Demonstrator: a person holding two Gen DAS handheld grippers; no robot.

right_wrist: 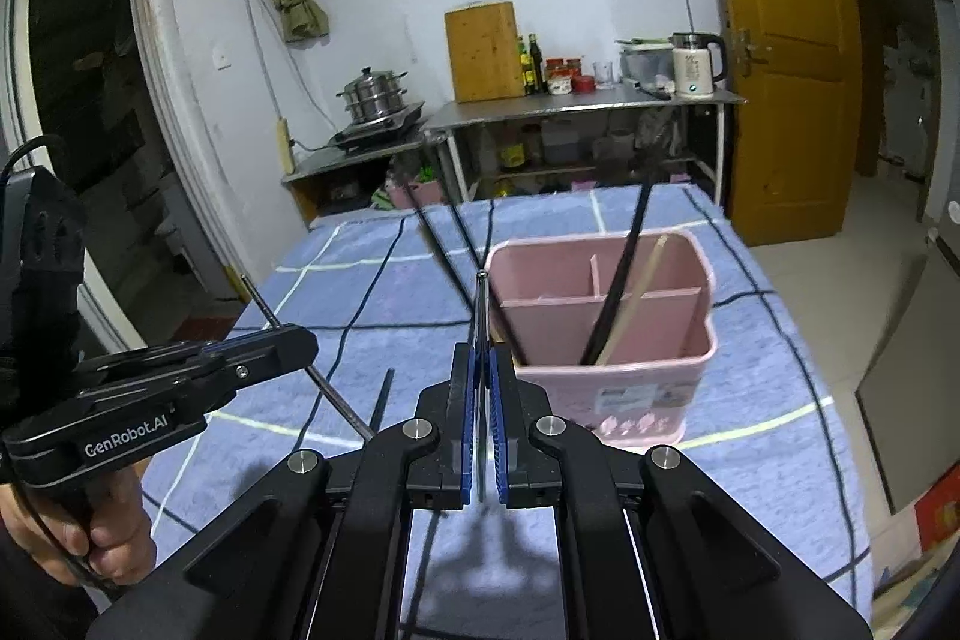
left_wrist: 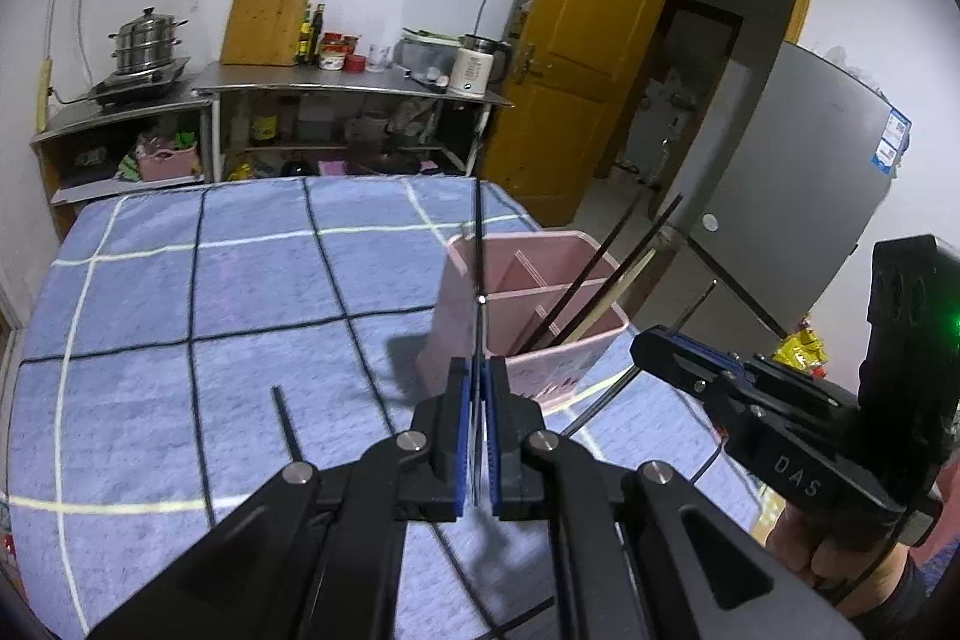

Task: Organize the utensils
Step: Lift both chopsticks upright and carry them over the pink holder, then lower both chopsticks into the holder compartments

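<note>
My left gripper is shut on a thin metal chopstick that points straight ahead, its tip level with the near wall of the pink utensil holder. In the right wrist view my right gripper is likewise shut on a thin metal chopstick, whose tip is beside the holder's left rim. Several black chopsticks and a wooden one lean inside the divided holder. One loose black chopstick lies on the blue checked cloth, left of both grippers.
The holder stands near the table's right edge, with floor and a grey fridge beyond. A steel counter with a kettle, bottles, cutting board and steamer pot lines the back wall. A yellow door stands open at the right.
</note>
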